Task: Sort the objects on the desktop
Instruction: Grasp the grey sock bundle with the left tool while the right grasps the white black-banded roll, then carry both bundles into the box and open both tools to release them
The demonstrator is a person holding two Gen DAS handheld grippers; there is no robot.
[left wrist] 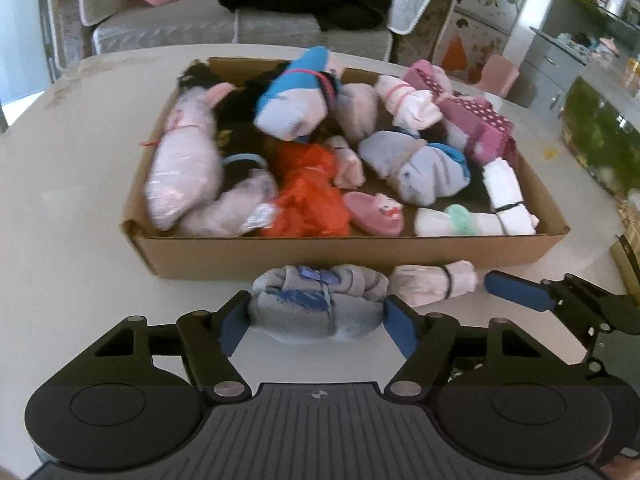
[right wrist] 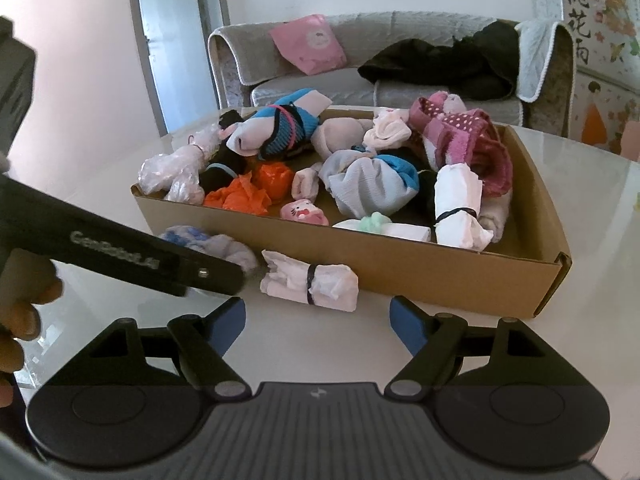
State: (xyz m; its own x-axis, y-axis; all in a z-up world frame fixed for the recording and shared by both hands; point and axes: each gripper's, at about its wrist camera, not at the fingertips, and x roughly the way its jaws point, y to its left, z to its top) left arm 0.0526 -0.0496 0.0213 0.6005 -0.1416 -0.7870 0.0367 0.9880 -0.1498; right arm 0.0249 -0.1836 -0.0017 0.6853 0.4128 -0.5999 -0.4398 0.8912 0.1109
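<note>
The left gripper (left wrist: pixel 316 318) has both blue pads pressed against a grey-blue sock bundle (left wrist: pixel 316 304) on the white table (left wrist: pixel 80 184), just before the cardboard box (left wrist: pixel 340 254). The right gripper (right wrist: pixel 318 320) stands open and empty; a pale pink sock roll (right wrist: pixel 310 280) lies just beyond its fingertips, touching neither

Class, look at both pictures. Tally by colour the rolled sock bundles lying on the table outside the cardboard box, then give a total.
grey-blue bundle: 1
pale pink bundle with a black band: 1
Total: 2
</note>
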